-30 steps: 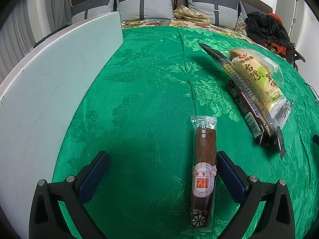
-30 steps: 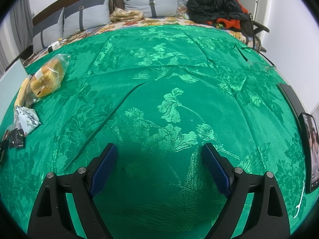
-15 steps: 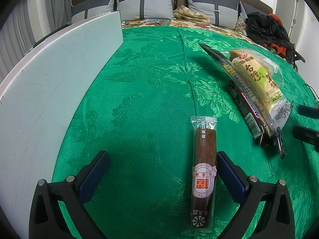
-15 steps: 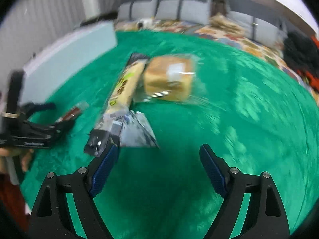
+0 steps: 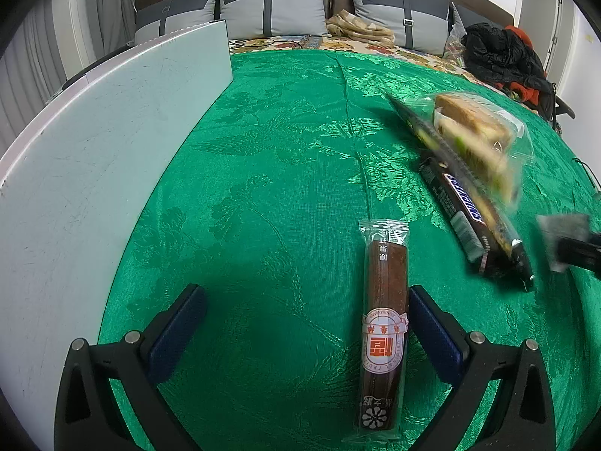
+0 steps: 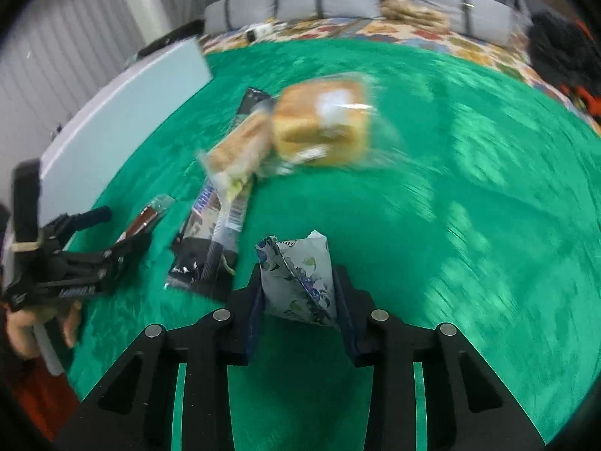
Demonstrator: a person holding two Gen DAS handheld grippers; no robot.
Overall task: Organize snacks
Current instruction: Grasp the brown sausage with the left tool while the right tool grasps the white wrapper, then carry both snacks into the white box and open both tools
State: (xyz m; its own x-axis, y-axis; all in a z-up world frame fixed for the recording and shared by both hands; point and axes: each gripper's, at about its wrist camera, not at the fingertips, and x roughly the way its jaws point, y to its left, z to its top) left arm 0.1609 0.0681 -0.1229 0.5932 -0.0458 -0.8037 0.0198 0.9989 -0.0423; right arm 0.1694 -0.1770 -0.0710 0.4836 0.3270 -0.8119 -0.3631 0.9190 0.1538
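Observation:
My right gripper (image 6: pixel 298 297) is shut on a small white-and-blue snack packet (image 6: pixel 296 278), seen blurred at the right edge of the left wrist view (image 5: pixel 563 238). My left gripper (image 5: pixel 306 323) is open low over the green cloth, with a brown fruit roll (image 5: pixel 385 300) lying just inside its right finger. It shows from the side in the right wrist view (image 6: pixel 109 251). Farther off lie a Snickers bar (image 5: pixel 460 210), a long yellow snack pack (image 5: pixel 484 173) over it, and a bagged bread (image 6: pixel 321 124).
A pale board (image 5: pixel 97 158) stands along the left of the green cloth (image 5: pixel 278 150). Grey pillows (image 5: pixel 274 9) and dark clothes (image 5: pixel 503 56) lie at the far end. The snack pile is blurred from motion.
The right gripper swung left to the snack pile and closed on the small white-and-blue packet, pulling it off the pile. The long yellow pack and bread shifted. The left gripper has not moved.

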